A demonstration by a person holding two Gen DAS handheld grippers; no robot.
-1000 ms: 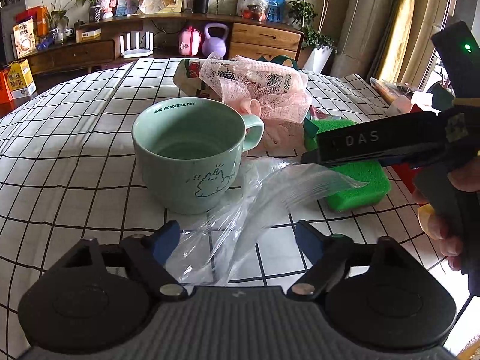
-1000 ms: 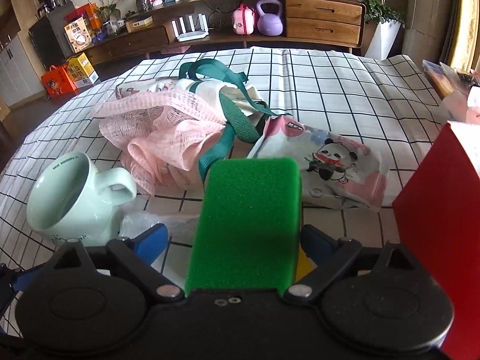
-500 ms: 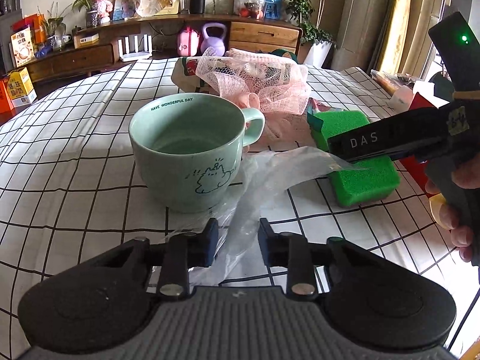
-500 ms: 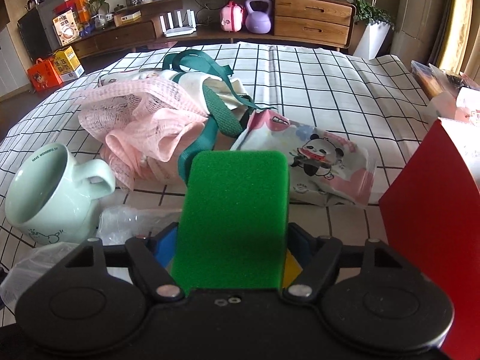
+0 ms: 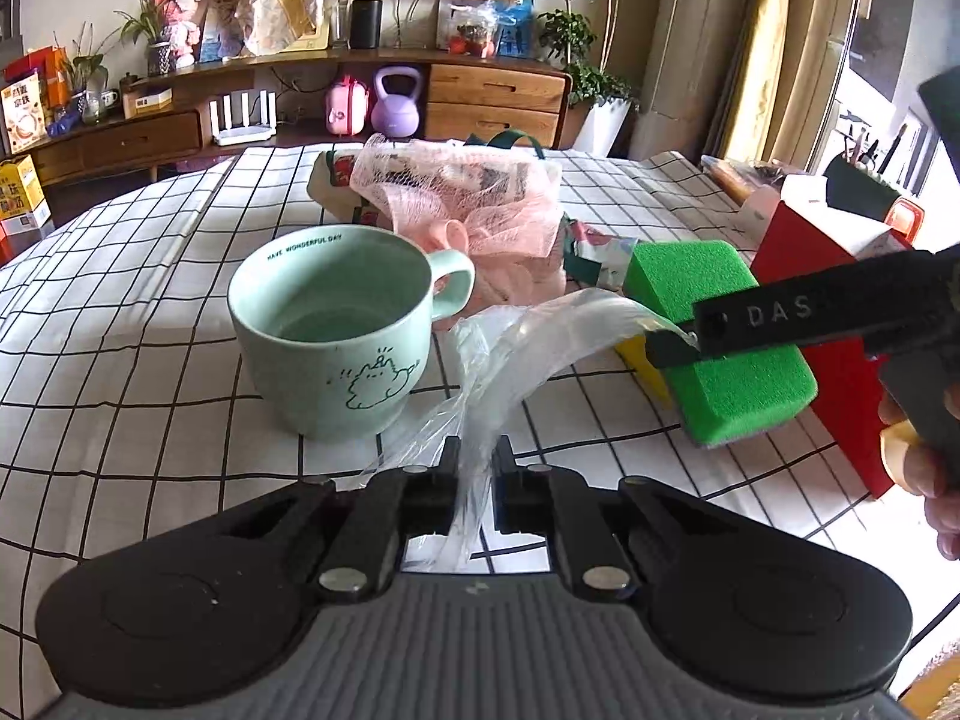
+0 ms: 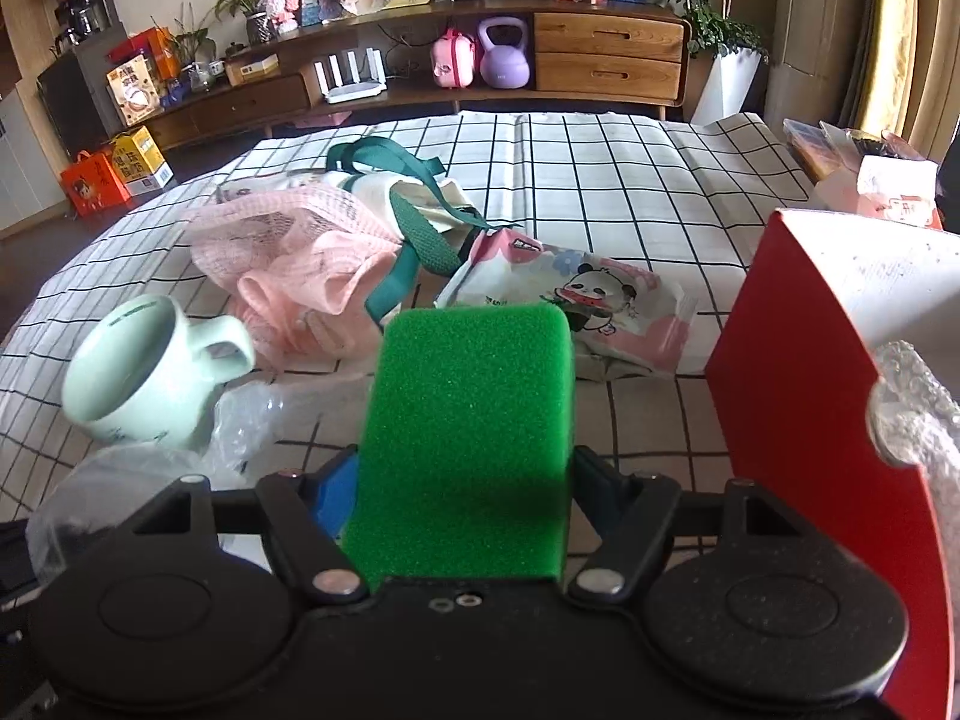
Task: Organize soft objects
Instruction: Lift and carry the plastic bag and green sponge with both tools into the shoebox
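Mug point(image 5: 339, 330): pale green, upright on the checked tablecloth point(image 5: 120, 312), left of centre, handle pointing right; a small cartoon drawn on its near side.
Left gripper point(image 5: 477, 468): near edge of the scene, jaws drawn narrow and pinching the clear plastic bag point(image 5: 516, 348).
Clear plastic bag: rises from the left jaws, arcs right past the mug's base toward the sponge; its far end reaches the right gripper's tip.
Pink mesh cloth point(image 5: 474, 204): bunched just behind the mug, lying against a cream tote with green straps point(image 6: 414, 228).
Panda-print pouch point(image 6: 576, 306): flat on the cloth, right of the pink mesh, beyond the sponge.
Green sponge point(image 6: 474, 438): held lengthwise between the right jaws, a yellow layer showing beneath in the left view point(image 5: 720, 336).
Right gripper point(image 6: 465, 486): jaws closed onto the sponge's sides; seen from the left view as a black bar marked DAS.
Red box point(image 6: 840, 420): far right, open top, just beside the sponge.
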